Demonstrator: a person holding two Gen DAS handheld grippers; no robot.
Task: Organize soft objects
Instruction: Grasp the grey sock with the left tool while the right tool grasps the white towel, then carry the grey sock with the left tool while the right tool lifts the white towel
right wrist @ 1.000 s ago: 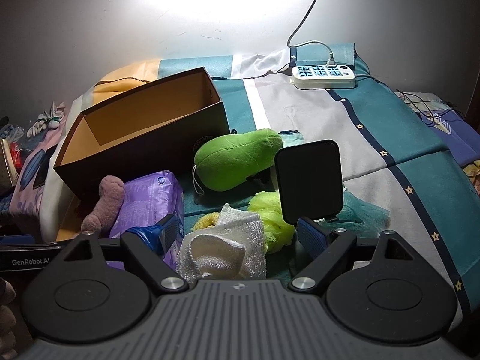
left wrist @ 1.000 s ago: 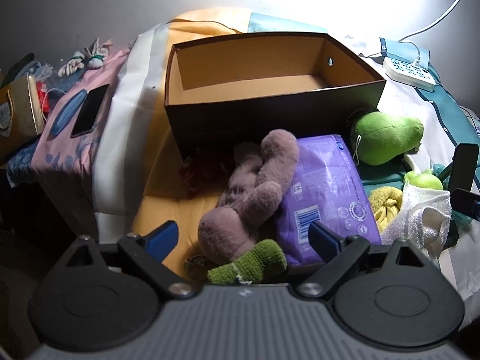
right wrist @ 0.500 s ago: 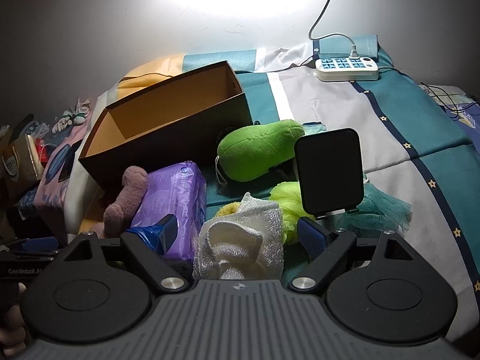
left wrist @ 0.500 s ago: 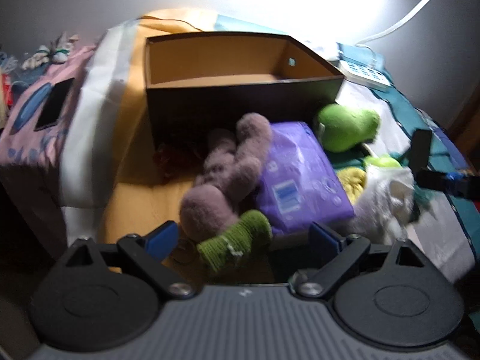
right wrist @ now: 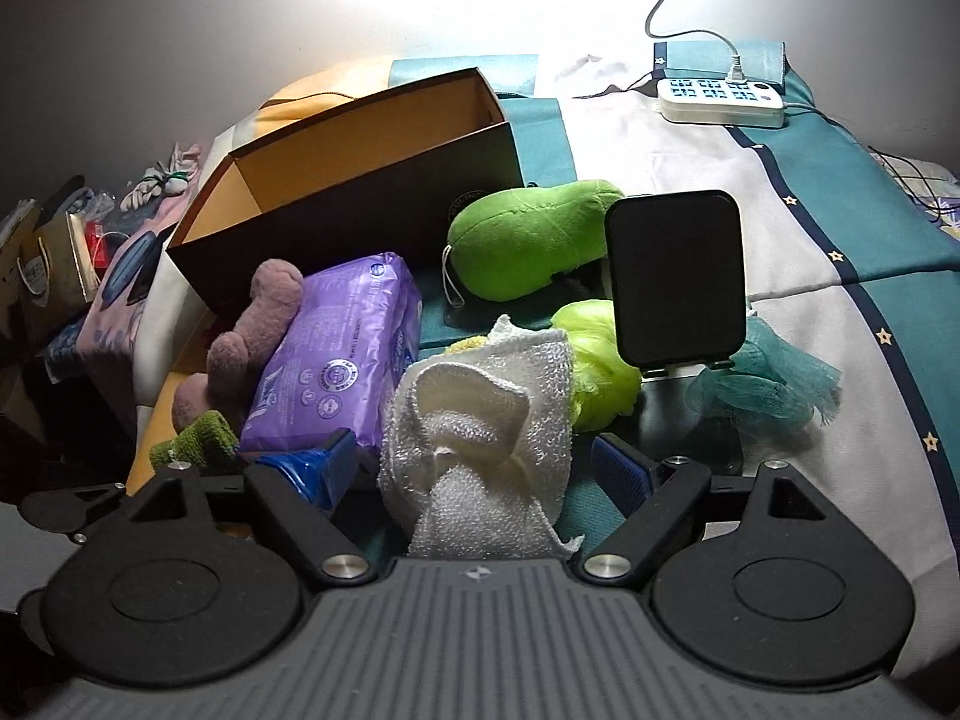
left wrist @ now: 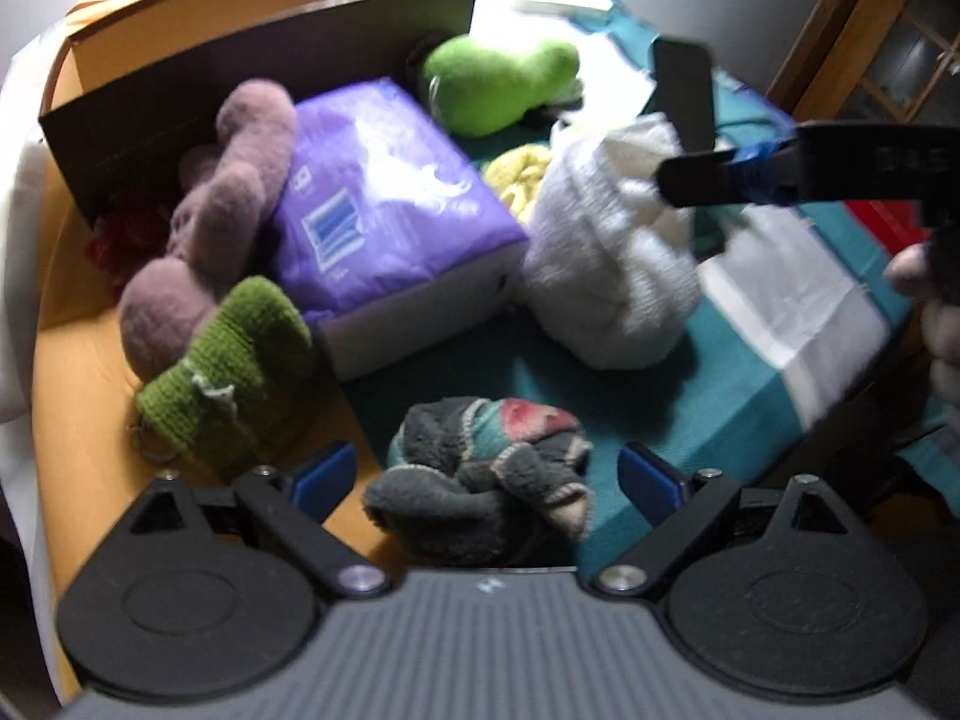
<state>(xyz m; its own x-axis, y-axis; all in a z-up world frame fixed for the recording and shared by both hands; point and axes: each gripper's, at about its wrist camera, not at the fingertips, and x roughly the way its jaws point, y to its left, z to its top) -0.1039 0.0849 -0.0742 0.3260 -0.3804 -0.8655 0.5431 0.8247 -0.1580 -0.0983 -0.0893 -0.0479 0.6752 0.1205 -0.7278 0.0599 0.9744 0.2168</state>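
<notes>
Left gripper (left wrist: 486, 474): jaws spread wide, gripping nothing; a crumpled grey, teal and red sock bundle (left wrist: 480, 480) lies between the blue pads without either pad pressing it.
Ahead-left of left gripper: green knitted piece (left wrist: 231, 369) leaning on a mauve plush toy (left wrist: 222, 216).
Straight ahead of left gripper: purple tissue pack (left wrist: 384, 192), touching the plush on its left.
Further ahead: open cardboard box (left wrist: 252, 42), orange inside, empty as far as can be seen.
Ahead-right of left gripper: white knitted cloth (left wrist: 606, 264), with the other tool's finger over it; green plush (left wrist: 498, 84) beyond.
Right gripper (right wrist: 480, 468): spread wide, clamped on nothing; the white knitted cloth (right wrist: 480, 426) sits between its pads, and contact cannot be judged.
Ahead of right gripper: yellow-green mesh puff (right wrist: 600, 354), then a black phone on a stand (right wrist: 675, 276).
Ahead-left of right gripper: purple tissue pack (right wrist: 342, 354), mauve plush toy (right wrist: 246, 324), cardboard box (right wrist: 360, 180).
Far ahead-right: white power strip (right wrist: 720, 99) on the teal and white bedsheet (right wrist: 840, 300).
</notes>
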